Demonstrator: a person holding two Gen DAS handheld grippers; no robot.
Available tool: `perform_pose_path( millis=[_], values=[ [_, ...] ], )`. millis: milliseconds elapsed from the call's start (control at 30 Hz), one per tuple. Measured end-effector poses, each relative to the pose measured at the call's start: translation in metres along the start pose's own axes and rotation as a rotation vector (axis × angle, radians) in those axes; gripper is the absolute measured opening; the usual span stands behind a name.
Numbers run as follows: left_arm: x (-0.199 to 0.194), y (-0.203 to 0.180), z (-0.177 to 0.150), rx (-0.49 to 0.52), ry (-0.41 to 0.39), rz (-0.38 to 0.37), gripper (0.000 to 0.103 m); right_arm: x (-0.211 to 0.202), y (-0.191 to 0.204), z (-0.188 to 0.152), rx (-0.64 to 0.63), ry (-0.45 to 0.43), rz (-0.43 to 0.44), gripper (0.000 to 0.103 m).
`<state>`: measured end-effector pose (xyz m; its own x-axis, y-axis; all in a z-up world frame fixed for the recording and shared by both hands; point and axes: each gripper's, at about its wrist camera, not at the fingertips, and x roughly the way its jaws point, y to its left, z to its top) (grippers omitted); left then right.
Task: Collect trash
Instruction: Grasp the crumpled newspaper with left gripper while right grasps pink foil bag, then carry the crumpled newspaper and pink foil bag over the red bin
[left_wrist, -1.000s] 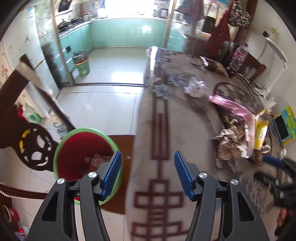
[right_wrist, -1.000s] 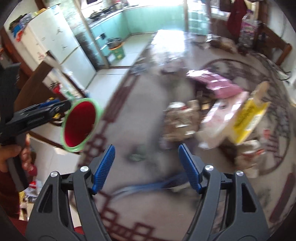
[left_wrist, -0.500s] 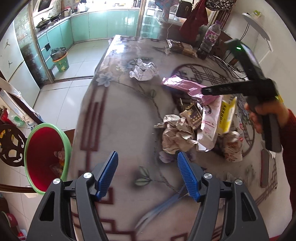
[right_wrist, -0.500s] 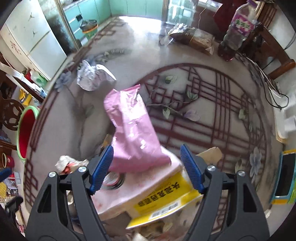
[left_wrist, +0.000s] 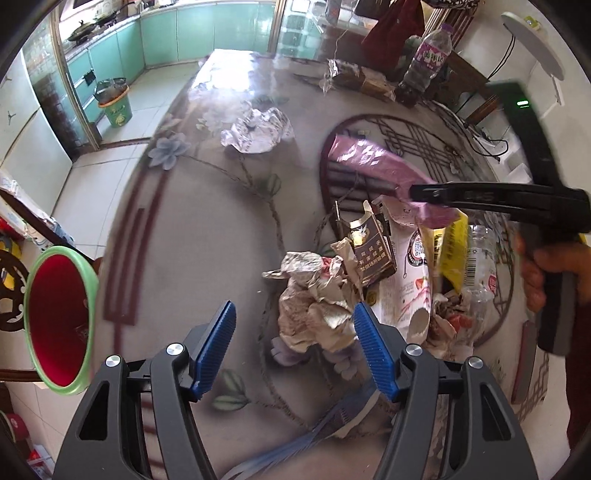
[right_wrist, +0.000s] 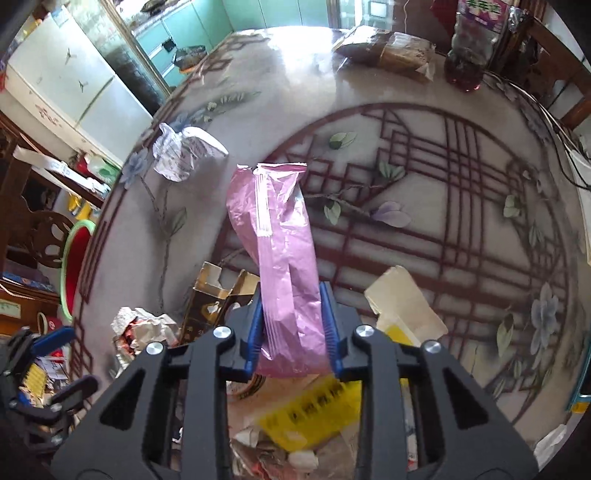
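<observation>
My right gripper (right_wrist: 291, 325) has its 2 blue pads clamped on the pink wrapper (right_wrist: 280, 236), which sticks out ahead of it over the tabletop (right_wrist: 424, 206). My left gripper (left_wrist: 291, 350) is spread wide with nothing held, hovering just above a crumpled paper wad (left_wrist: 317, 295) in the trash pile. The red bin with a green rim (left_wrist: 59, 321) stands beside the tabletop's edge.

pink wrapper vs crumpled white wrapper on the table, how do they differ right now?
The pink wrapper is long and mostly smooth; the white wrapper is balled up. The pink one is clamped in the right gripper, sticking out past its pads; the white one lies loose on the table, far from both grippers. Both look empty.
</observation>
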<state>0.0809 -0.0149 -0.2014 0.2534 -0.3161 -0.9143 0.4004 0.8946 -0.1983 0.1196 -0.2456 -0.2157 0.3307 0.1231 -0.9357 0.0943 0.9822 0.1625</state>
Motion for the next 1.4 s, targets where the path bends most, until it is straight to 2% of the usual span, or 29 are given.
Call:
perform_pose_path(
  millis=[33, 100, 267, 300, 500, 1033, 1400],
  values=[
    [0.008, -0.003, 0.003, 0.000, 0.012, -0.004, 0.062, -0.008, -0.001, -0.003, 0.012, -0.019, 0.018, 0.029],
    [0.019, -0.007, 0.006, 0.003, 0.033, -0.003, 0.051, -0.023, 0.000, -0.007, 0.023, -0.055, 0.040, 0.028],
    [0.031, -0.013, 0.007, -0.008, 0.060, -0.013, 0.047, -0.050, 0.012, -0.024, 0.009, -0.126, 0.039, 0.029],
    [0.033, -0.013, 0.007, -0.010, 0.065, -0.016, 0.041, -0.053, 0.014, -0.028, 0.015, -0.134, 0.046, 0.029],
    [0.030, -0.011, 0.006, 0.000, 0.059, -0.036, 0.035, -0.064, 0.020, -0.041, 0.068, -0.154, 0.076, 0.029],
    [-0.043, -0.006, 0.000, 0.034, -0.106, -0.043, 0.034, -0.095, 0.052, -0.065, 0.062, -0.220, 0.077, 0.029],
    [-0.074, 0.018, -0.012, 0.006, -0.159, -0.057, 0.034, -0.107, 0.064, -0.083, 0.095, -0.232, 0.070, 0.029]
  ],
)
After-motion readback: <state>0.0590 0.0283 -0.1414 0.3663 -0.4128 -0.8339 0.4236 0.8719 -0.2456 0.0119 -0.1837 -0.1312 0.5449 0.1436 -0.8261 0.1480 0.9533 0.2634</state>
